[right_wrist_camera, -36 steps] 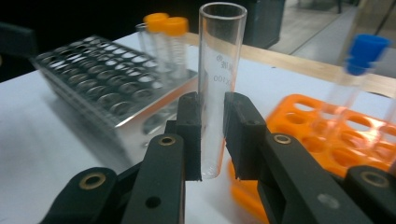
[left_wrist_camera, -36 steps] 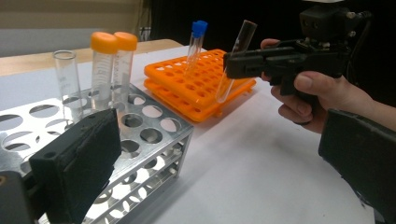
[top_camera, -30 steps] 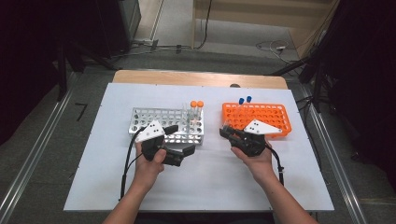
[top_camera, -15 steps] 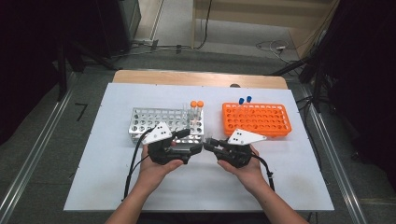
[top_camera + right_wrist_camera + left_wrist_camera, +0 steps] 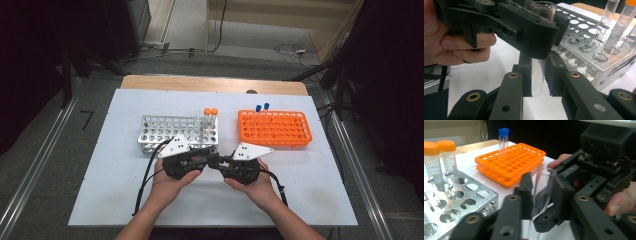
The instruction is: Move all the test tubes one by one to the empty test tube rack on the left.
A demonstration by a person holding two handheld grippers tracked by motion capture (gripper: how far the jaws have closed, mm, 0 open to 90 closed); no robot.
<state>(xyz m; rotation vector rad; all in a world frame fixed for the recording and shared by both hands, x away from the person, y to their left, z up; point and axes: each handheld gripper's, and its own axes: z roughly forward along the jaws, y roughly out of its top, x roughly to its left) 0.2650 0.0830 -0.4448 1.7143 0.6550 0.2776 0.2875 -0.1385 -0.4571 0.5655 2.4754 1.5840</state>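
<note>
Both grippers meet over the white worktop, in front of the metal rack, and share one clear, uncapped test tube. The left gripper has just been closing its jaws, and its fingers now grasp the tube near the open rim. The right gripper clamps the same tube lower down, near its rounded bottom, which hangs just above the worktop. The tube stands roughly upright between them. Two orange-capped tubes stand in the metal rack, and two blue-capped tubes in the orange rack.
</note>
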